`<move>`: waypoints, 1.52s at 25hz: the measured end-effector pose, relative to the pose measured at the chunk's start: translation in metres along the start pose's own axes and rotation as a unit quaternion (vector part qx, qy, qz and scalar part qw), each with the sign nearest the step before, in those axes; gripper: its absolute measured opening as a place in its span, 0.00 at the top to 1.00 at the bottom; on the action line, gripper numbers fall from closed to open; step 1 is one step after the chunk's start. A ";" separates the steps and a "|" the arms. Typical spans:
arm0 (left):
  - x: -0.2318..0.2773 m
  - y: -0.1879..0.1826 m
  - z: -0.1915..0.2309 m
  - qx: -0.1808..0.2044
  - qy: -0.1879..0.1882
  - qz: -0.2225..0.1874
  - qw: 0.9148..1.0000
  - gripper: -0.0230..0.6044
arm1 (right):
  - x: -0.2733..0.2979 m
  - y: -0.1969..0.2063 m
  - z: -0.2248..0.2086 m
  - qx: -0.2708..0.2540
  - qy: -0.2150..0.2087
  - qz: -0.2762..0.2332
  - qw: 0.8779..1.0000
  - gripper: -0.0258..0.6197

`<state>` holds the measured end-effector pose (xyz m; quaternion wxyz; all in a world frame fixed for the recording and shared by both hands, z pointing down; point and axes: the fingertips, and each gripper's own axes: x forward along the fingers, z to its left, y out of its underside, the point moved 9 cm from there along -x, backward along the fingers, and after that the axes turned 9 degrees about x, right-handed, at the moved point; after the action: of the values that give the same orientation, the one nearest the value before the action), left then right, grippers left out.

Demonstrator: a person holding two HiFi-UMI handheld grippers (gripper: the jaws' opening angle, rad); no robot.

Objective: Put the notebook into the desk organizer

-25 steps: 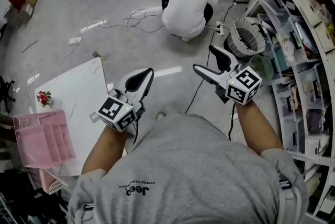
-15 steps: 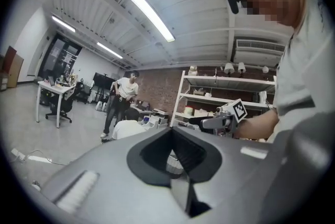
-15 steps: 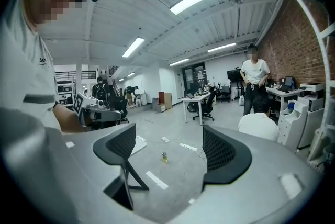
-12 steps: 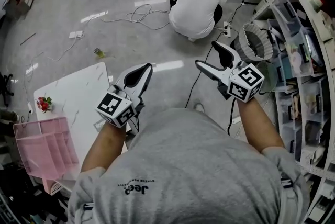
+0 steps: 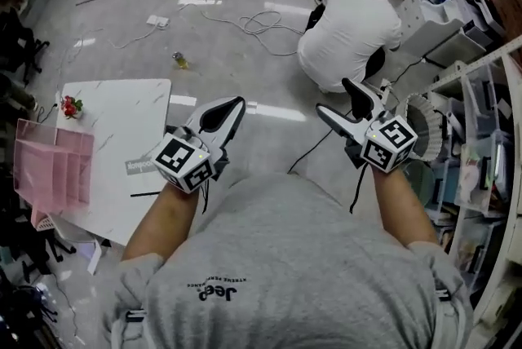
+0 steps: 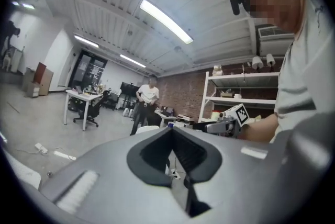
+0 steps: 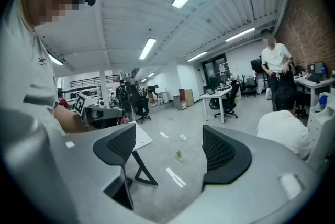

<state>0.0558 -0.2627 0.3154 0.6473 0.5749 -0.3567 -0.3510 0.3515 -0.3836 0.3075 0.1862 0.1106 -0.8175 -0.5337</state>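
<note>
Left tongs [image 5: 228, 109]: jaws pressed together, holding nothing, raised in front of the chest.
Right tongs [image 5: 333, 95]: jaws well apart, only distant floor between them.
Organizer [image 5: 50, 164]: pink, at the edge of the white surface [image 5: 106, 111], well to the left of the left tongs; no notebook shows in it.
Notebook: in neither tongs; cannot be picked out for sure. A flat grey thing [image 5: 140, 166] on the surface, left of the left tongs, may be it.
Progress: seemingly not begun; reaching, gripping, carrying and slotting in all remain.
</note>
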 end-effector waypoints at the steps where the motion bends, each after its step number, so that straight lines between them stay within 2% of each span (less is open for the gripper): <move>1: 0.002 0.002 -0.004 -0.005 -0.017 -0.003 1.000 0.88 | 0.005 -0.003 -0.008 -0.001 -0.017 0.007 1.000 0.38; 5: -0.016 0.009 -0.011 -0.020 -0.087 -0.010 0.996 0.88 | 0.042 0.000 -0.017 0.003 -0.087 0.042 0.995 0.38; 10: -0.087 0.020 -0.003 -0.016 -0.163 -0.016 0.986 0.88 | 0.114 0.025 0.021 0.028 -0.160 0.095 0.982 0.38; 14: -0.160 0.030 0.007 -0.015 -0.230 -0.020 0.973 0.88 | 0.179 0.054 0.068 0.036 -0.207 0.146 0.967 0.38; 18: -0.230 0.048 0.010 -0.021 -0.298 -0.024 0.954 0.88 | 0.242 0.093 0.114 0.036 -0.250 0.213 0.944 0.38; 20: -0.260 0.057 0.007 -0.028 -0.332 -0.024 0.943 0.88 | 0.271 0.117 0.135 0.036 -0.269 0.250 0.929 0.38; 23: -0.299 0.075 -0.004 -0.043 -0.380 -0.020 0.924 0.88 | 0.307 0.159 0.165 0.034 -0.296 0.317 0.900 0.38; 27: -0.338 0.094 -0.009 -0.060 -0.415 -0.016 0.908 0.88 | 0.344 0.218 0.196 0.044 -0.307 0.385 0.869 0.38; 30: -0.362 0.106 -0.019 -0.077 -0.440 -0.007 0.894 0.88 | 0.364 0.271 0.218 0.083 -0.310 0.448 0.834 0.38; 32: -0.376 0.115 -0.022 -0.086 -0.451 -0.001 0.888 0.88 | 0.377 0.304 0.230 0.137 -0.302 0.486 0.809 0.38; 34: -0.390 0.123 -0.021 -0.091 -0.457 0.002 0.885 0.88 | 0.388 0.333 0.240 0.177 -0.291 0.513 0.788 0.38; 38: -0.409 0.131 -0.023 -0.097 -0.469 0.008 0.878 0.88 | 0.400 0.372 0.257 0.212 -0.286 0.543 0.760 0.38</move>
<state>-0.1225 0.1144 0.4198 0.4595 0.2739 -0.5877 -0.6071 -0.1126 -0.1707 0.6297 0.1744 -0.4732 -0.8481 -0.1624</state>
